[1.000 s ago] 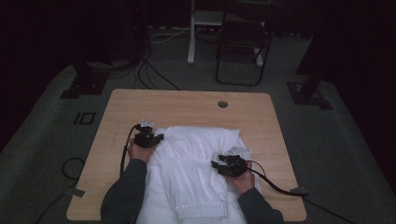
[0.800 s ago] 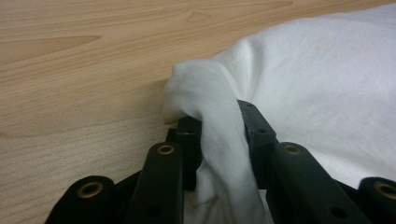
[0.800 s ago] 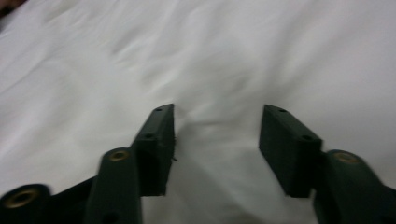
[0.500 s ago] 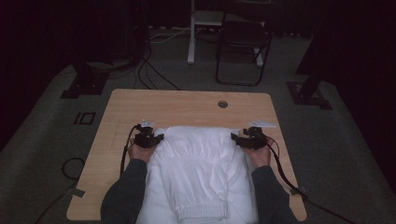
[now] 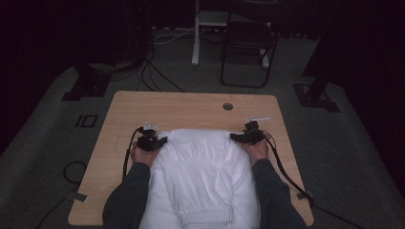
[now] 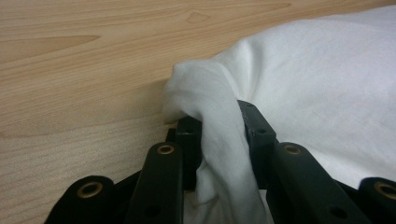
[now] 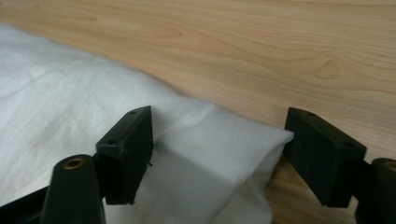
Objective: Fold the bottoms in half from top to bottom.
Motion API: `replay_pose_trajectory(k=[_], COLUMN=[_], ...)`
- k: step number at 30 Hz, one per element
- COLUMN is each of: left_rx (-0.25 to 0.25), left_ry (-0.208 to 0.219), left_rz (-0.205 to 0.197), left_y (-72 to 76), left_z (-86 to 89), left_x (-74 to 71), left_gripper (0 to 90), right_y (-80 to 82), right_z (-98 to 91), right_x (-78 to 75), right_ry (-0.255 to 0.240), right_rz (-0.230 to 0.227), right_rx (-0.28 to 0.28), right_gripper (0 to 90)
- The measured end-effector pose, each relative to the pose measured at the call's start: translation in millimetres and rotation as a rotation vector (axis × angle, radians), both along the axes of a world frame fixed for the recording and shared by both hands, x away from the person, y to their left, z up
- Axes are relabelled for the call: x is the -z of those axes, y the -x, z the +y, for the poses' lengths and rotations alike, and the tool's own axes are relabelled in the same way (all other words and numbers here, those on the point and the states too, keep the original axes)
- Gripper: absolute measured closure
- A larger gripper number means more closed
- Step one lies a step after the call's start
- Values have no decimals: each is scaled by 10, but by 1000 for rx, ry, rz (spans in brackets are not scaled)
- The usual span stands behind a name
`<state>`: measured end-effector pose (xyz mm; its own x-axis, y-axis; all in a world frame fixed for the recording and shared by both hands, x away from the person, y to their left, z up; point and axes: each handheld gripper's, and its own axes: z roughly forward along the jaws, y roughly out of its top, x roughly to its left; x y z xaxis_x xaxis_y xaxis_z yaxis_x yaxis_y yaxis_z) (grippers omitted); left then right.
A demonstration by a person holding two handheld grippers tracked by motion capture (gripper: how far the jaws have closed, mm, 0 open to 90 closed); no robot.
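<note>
A white garment point(image 5: 200, 171) lies spread on the wooden table point(image 5: 191, 107), with its ribbed hem toward the person. My left gripper point(image 5: 160, 141) sits at the garment's far left corner. In the left gripper view my left gripper point(image 6: 219, 126) is shut on a bunched fold of the white cloth point(image 6: 327, 93). My right gripper point(image 5: 235, 137) is at the far right corner. In the right gripper view my right gripper point(image 7: 219, 140) stands wide, its jaws having just been opening, and the corner of the cloth point(image 7: 70, 107) lies loose between them.
A round cable hole point(image 5: 228, 106) sits in the table's far side. A small white strip point(image 5: 258, 119) lies just beyond my right gripper. On the floor behind the table are a folding chair point(image 5: 248, 43), black stand feet point(image 5: 86, 86) and cables.
My right gripper moved from the garment's right middle away from the person to its far right corner, and its jaws widened. The garment's right side now lies spread flat. The left gripper stayed put.
</note>
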<state>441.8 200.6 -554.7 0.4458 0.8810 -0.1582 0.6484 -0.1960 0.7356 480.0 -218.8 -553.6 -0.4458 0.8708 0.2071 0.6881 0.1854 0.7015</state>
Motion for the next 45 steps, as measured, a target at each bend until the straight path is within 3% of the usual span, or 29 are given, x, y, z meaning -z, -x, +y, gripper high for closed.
replay_pose_trajectory(k=[4, 6, 8, 11, 14, 15, 18, 19, 20, 22, 26, 30, 32, 35, 38, 40, 45], left_rx=[-2, -6, -3, -8, -11, -10, -9, -16, -16, -19, -9, 2, 2, 14, 55, 74, 167], left_ry=[16, 23, 10, 22, 39, 57, 54, 95, 95, 157, 217, 299, 298, 302, 332, 327, 282], left_rz=[5, 5, 4, 10, 24, 48, 49, 36, 36, 4, -81, -177, -177, -160, -166, -169, -218], left_y=[-2, -3, -1, 2, -2, -22, -28, -27, -27, -33, -54, -28, -6, 60, 202, 253, 666], left_z=[15, 17, 10, 11, 24, 50, 67, 113, 113, 166, 202, 239, 245, 282, 357, 375, 395], left_x=[6, 8, 3, 4, 1, -24, -71, -201, -201, -387, -748, -1031, -1036, -969, -923, -922, -946], left_gripper=[737, 738, 739, 748, 781, 795, 811, 814, 815, 816, 816, 815, 814, 813, 809, 805, 793], right_y=[28, 48, 49, 37, 44, 49, 54, 50, 50, 47, 24, 41, 79, 154, 271, 331, 705], right_z=[19, 38, 35, 16, 23, 21, -5, -38, -38, -43, -71, -110, -94, -85, -139, -167, -236], right_x=[19, 14, -1, 7, -10, -40, -112, -216, -216, -332, -566, -896, -992, -981, -917, -897, -861], right_ry=[2, 16, 4, -37, -37, -29, -41, -42, -42, -23, -39, -77, -73, -71, -120, -136, -131], right_rz=[-19, -25, 5, 52, 47, 31, 10, -15, -15, -36, -100, -221, -254, -263, -265, -269, -301], right_rx=[-13, -33, -38, -43, -36, -34, -27, -36, -36, -44, -25, 19, 12, -11, -29, -42, -105], right_gripper=[351, 493, 694, 844, 866, 868, 870, 871, 871, 872, 873, 873, 872, 872, 872, 871, 870])
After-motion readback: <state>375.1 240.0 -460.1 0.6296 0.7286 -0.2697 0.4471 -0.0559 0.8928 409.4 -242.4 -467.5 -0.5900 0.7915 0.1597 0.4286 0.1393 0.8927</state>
